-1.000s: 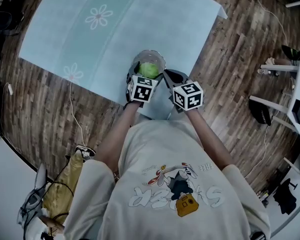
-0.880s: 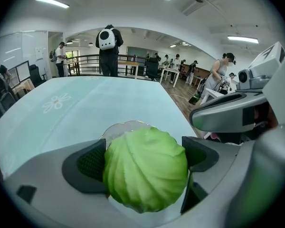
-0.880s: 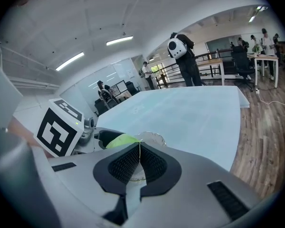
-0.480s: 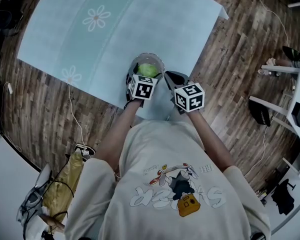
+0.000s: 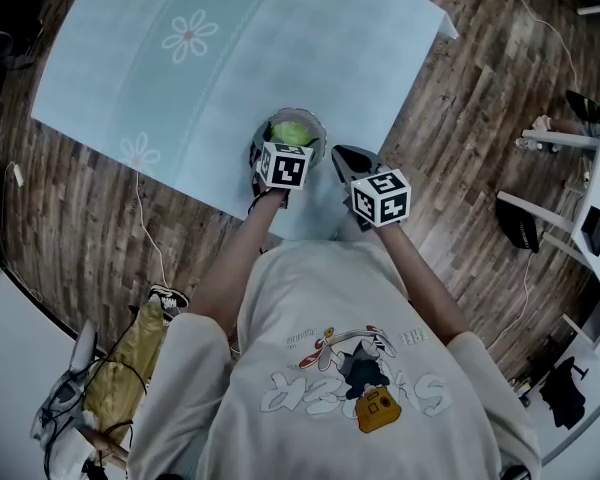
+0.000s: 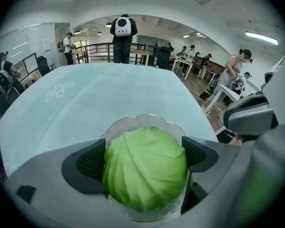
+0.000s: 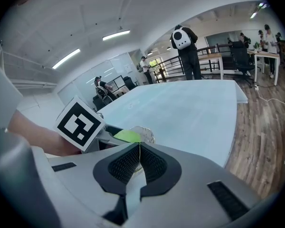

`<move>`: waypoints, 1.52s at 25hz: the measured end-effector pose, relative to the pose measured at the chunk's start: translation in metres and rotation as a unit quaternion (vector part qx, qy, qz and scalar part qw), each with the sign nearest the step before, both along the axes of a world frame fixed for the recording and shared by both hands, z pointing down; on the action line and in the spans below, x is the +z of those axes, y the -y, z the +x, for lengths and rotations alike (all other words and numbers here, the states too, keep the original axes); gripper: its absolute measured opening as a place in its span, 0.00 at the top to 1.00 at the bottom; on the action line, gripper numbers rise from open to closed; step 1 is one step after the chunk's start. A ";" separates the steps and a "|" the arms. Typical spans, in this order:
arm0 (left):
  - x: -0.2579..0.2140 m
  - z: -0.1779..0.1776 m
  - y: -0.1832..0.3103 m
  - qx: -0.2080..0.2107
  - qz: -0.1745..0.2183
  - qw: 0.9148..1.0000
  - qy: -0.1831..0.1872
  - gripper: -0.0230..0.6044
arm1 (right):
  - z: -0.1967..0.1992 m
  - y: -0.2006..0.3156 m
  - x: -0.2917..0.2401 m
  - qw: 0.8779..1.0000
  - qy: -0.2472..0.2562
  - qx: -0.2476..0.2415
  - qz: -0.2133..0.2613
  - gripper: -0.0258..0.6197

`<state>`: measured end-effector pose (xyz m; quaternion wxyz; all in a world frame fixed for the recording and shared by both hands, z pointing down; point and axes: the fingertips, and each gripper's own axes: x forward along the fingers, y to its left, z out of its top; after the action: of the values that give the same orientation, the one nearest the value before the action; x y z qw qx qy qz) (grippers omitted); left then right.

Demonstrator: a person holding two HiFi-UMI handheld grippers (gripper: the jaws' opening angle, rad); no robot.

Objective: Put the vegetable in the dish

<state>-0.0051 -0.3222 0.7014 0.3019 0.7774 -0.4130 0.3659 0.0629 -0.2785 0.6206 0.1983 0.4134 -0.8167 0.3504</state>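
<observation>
Though the person's shirt carries a cartoon print with large letters, the head view shows them upside down and I cannot read them for certain. The only other markings are the black-and-white squares on the left cube and the right cube.

The left gripper has its jaws spread wide and closed against both sides of the cabbage, which sits over the glass dish and covers most of it. Whether the cabbage touches the dish bottom cannot be made out. The right gripper has its jaws pressed together with nothing between them, and it sits at about 4 o'clock from the dish, apart from it.

Only the left gripper view shows the dish's scalloped rim; from the head, the left cube covers its near side. The right gripper view catches just a sliver of green past the left cube.

The dish stands near the 6 o'clock edge of a pale blue sheet, with a flower print at 10 o'clock. Wooden floor surrounds it, and a cable trails at 8 o'clock. A person with a backpack stands beyond the far edge.
</observation>
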 end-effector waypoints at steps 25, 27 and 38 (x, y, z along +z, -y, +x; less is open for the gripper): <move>-0.055 -0.030 -0.032 -0.015 0.074 0.996 -0.053 0.36 | -0.012 -0.029 -0.005 1.000 -0.019 -0.009 0.022 0.92; -0.074 -0.039 -0.035 -0.025 0.085 0.994 -0.058 0.42 | -0.016 -0.034 -0.007 0.999 -0.025 -0.013 0.030 0.92; -0.141 -0.071 -0.078 -0.046 0.137 0.982 -0.123 0.63 | -0.034 -0.044 -0.057 0.996 -0.006 0.020 0.082 0.92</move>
<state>-0.0759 -0.2443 0.5603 0.2575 0.8306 -0.4542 0.1935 0.0288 -0.2347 0.5638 0.1616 0.4469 -0.8329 0.2837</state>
